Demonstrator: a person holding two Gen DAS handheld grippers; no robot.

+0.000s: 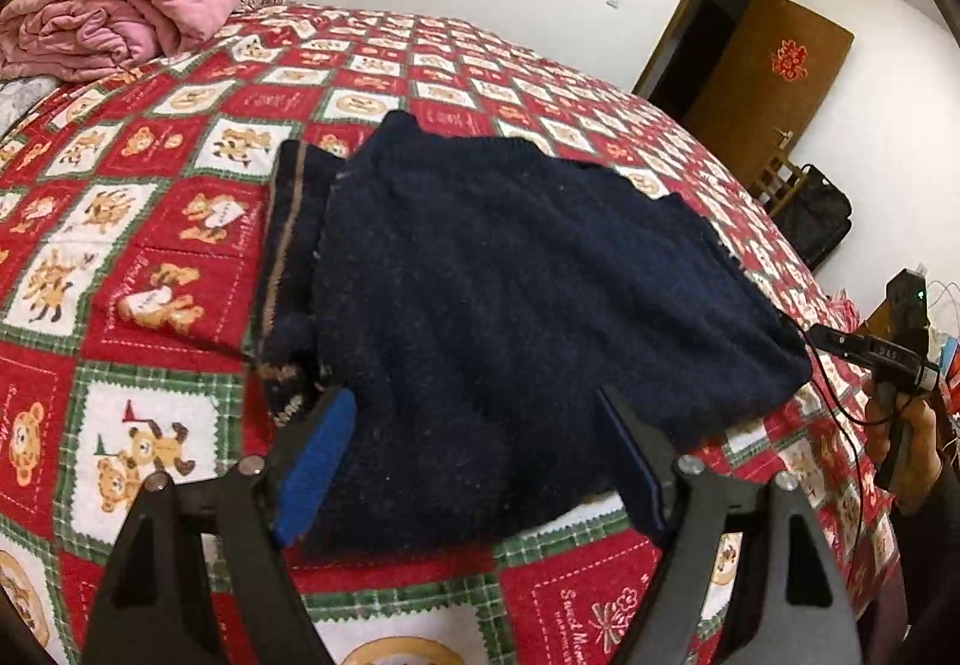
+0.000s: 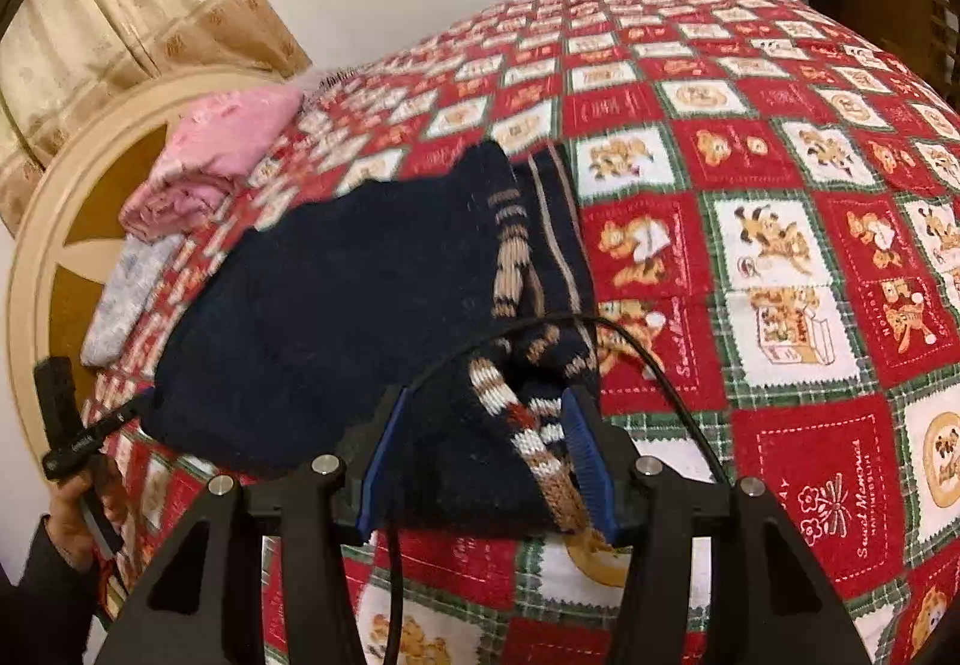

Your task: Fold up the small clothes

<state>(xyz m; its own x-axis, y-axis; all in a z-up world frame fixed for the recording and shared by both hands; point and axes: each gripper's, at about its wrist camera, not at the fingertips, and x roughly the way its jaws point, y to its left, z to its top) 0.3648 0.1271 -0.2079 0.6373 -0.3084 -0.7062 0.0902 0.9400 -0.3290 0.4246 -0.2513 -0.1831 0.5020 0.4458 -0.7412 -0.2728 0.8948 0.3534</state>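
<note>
A dark navy knit sweater (image 1: 516, 281) with tan and white striped trim lies folded on the red teddy-bear bedspread (image 1: 150, 257). My left gripper (image 1: 474, 461) is open, its blue-padded fingers straddling the sweater's near edge. In the right wrist view the sweater (image 2: 336, 299) fills the middle. My right gripper (image 2: 486, 461) is open around the striped cuff end, with the fabric between its pads. The right gripper also shows in the left wrist view (image 1: 894, 359) at the far right, and the left gripper shows at the left edge of the right wrist view (image 2: 66, 425).
A folded pink garment (image 1: 114, 11) lies at the head of the bed, with a grey one (image 2: 126, 293) beside it. A black cable (image 2: 600, 341) loops over the sweater. A brown door (image 1: 762, 83) and a dark bag (image 1: 816, 209) stand beyond the bed.
</note>
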